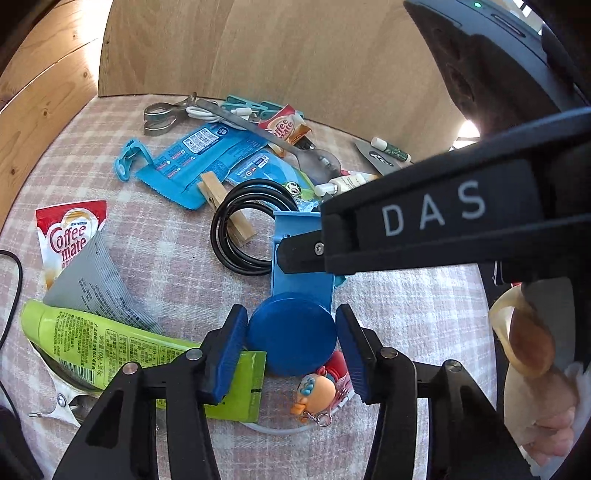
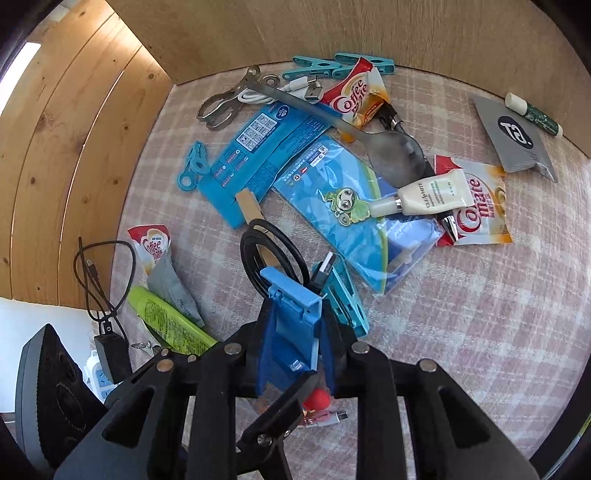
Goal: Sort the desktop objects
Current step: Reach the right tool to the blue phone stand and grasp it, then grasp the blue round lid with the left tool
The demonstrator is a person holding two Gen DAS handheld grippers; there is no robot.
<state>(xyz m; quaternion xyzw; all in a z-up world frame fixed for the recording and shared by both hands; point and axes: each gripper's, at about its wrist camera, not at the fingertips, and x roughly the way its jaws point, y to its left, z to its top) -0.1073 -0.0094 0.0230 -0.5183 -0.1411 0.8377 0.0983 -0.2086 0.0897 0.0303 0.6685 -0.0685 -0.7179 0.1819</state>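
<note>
A blue phone stand lies on the pink checked cloth point(image 1: 406, 295): a light blue plate point(image 1: 295, 225) hinged to a dark blue round base point(image 1: 291, 332). My left gripper point(image 1: 291, 325) is shut on that base, one blue pad against each side of the disc. My right gripper point(image 1: 295, 254) comes in from the right and clamps the plate. In the right wrist view the stand point(image 2: 291, 291) sits upright between the pads of the right gripper point(image 2: 295, 332), which press on its sides. A coiled black cable point(image 1: 243, 229) lies just behind the stand.
A green tube point(image 1: 103, 343) and a cartoon keychain figure point(image 1: 317, 391) lie beside the base. Coffee mate sachets point(image 2: 476, 210), blue packets point(image 2: 258, 155), a spoon point(image 2: 395, 151), a cream tube point(image 2: 432, 192) and a teal clip point(image 2: 347, 302) crowd the cloth. Wooden walls point(image 2: 295, 33) enclose it.
</note>
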